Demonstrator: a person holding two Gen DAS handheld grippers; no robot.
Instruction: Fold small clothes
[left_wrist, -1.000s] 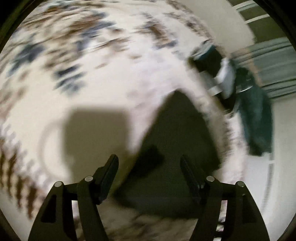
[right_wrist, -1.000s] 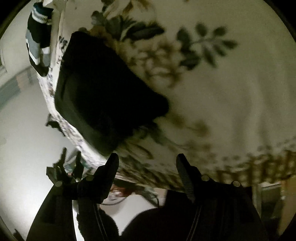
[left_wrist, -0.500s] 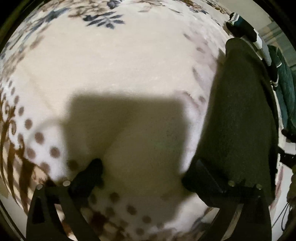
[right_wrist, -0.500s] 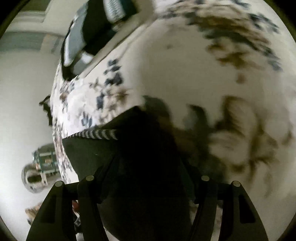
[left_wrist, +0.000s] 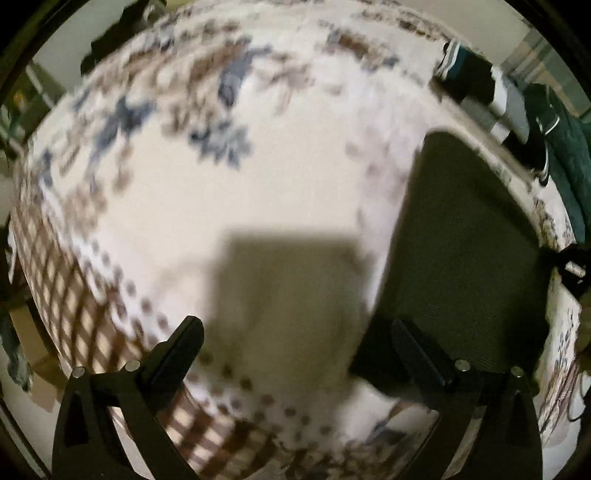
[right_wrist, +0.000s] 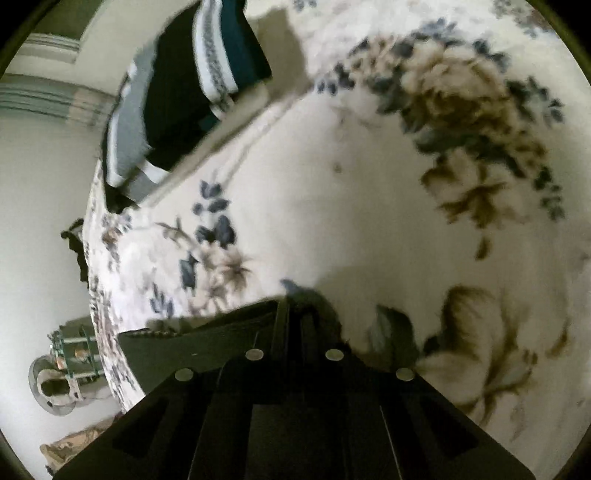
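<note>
The right tool (right_wrist: 291, 314) has its fingers pressed together, pinching an edge of the dark garment (right_wrist: 207, 332) that lies on the floral bedspread (right_wrist: 369, 206). The left tool (left_wrist: 299, 343) is spread wide over the bedspread (left_wrist: 258, 177), its right finger (left_wrist: 421, 350) over the garment's (left_wrist: 465, 258) near corner. Folded striped clothes (right_wrist: 177, 92) sit at the bed's far edge.

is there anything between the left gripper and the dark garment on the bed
Nothing visible. The open left gripper hovers over bare floral blanket, with the dark garment lying flat just beside its right finger. The right gripper is already shut on it.
</note>
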